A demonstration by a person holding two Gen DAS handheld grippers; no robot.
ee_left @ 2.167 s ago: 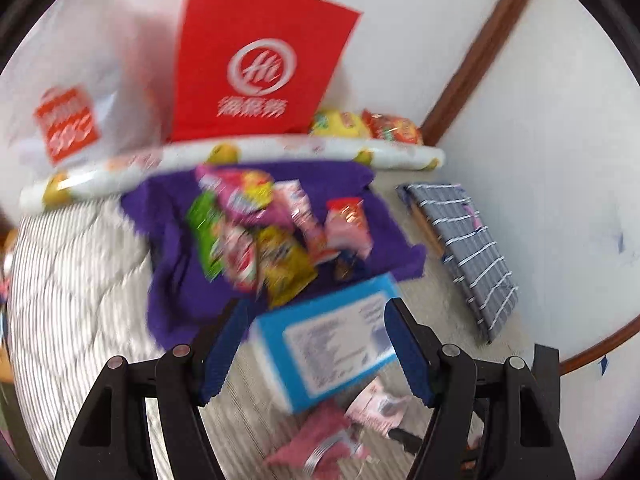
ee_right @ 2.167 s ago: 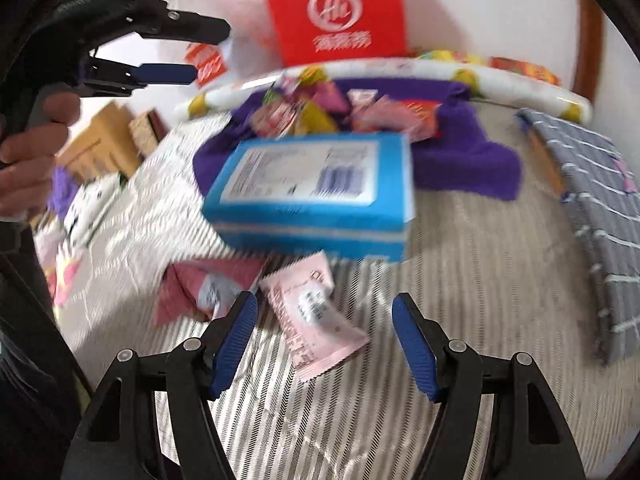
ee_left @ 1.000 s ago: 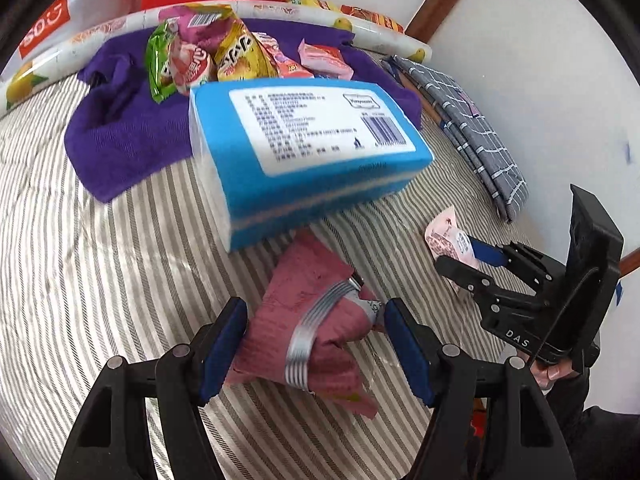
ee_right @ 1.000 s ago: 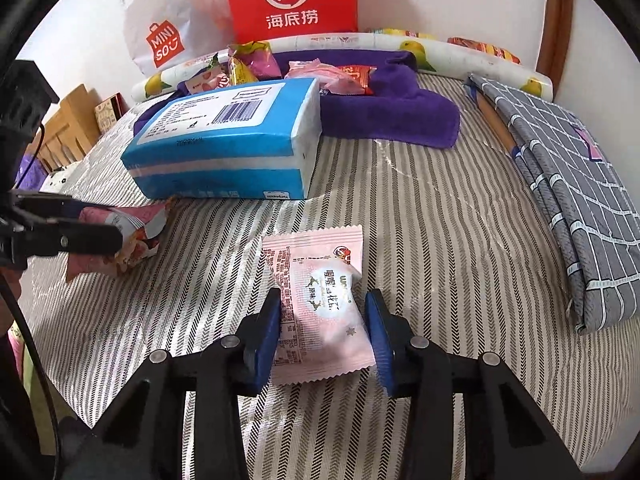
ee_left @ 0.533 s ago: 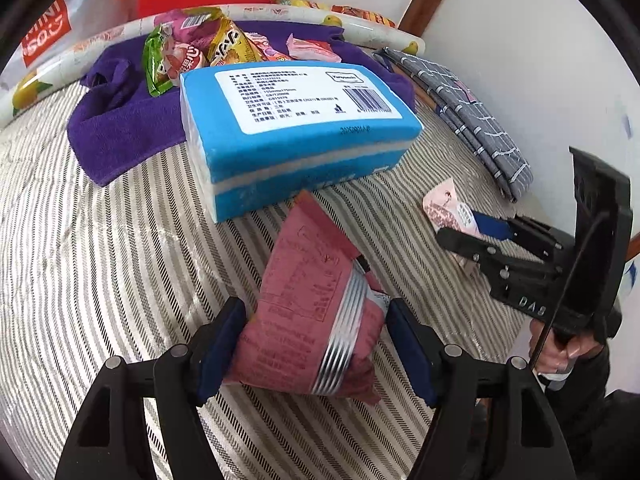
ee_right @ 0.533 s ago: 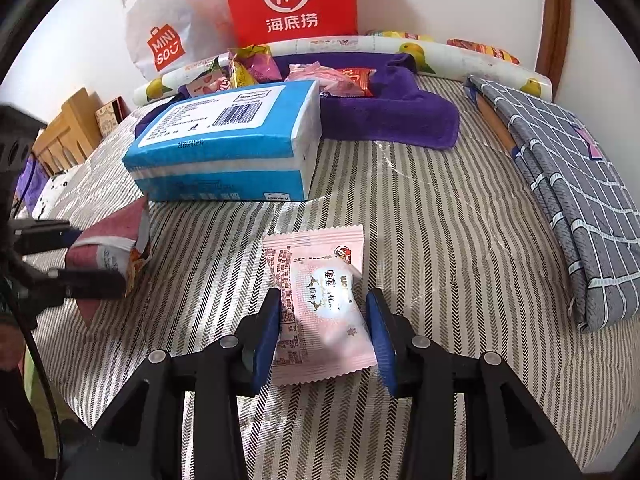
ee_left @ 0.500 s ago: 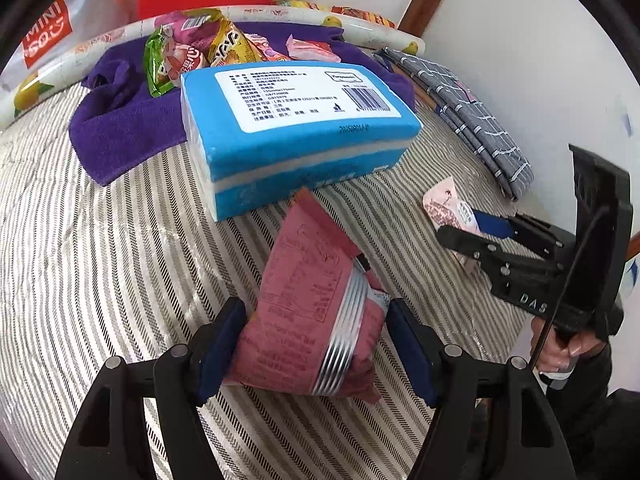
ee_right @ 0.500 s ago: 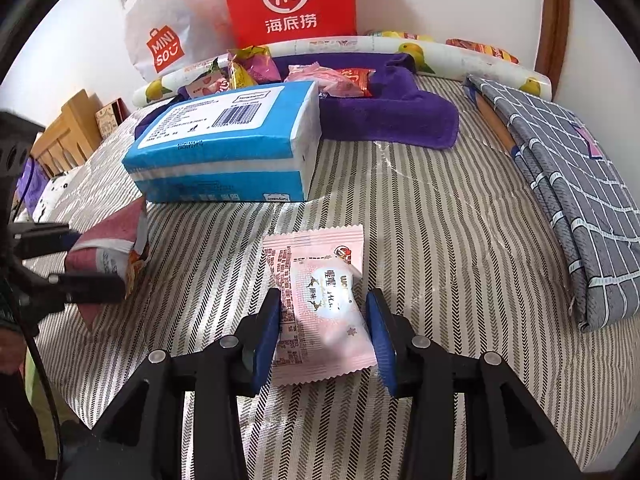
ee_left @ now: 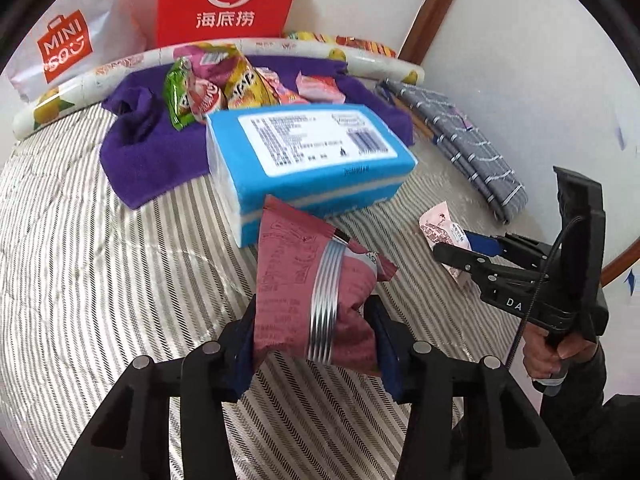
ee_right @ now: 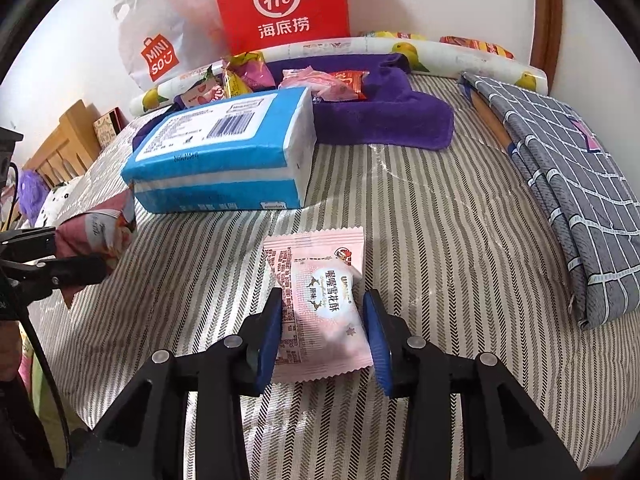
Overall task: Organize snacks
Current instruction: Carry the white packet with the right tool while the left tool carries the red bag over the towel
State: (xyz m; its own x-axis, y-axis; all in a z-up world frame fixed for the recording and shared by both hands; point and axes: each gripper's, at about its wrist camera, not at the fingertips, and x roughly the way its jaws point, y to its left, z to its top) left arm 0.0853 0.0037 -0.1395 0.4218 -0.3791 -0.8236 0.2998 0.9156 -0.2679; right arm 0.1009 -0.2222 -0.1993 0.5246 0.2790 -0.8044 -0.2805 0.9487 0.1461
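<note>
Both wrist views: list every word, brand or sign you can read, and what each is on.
"Hi" with "海底捞": red paper bag.
"MINISO": white plastic bag.
"喔喔雪花酥": pale pink snack packet in the right hand-held gripper.
"DA": body of that gripper, rest hidden.
Blue pack label and barcode: too small.
Dark red packet in the left hand-held gripper: print unreadable.

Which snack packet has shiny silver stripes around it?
The dark red packet pinched in the left gripper; the pale pink packet in the right gripper has none.
</note>
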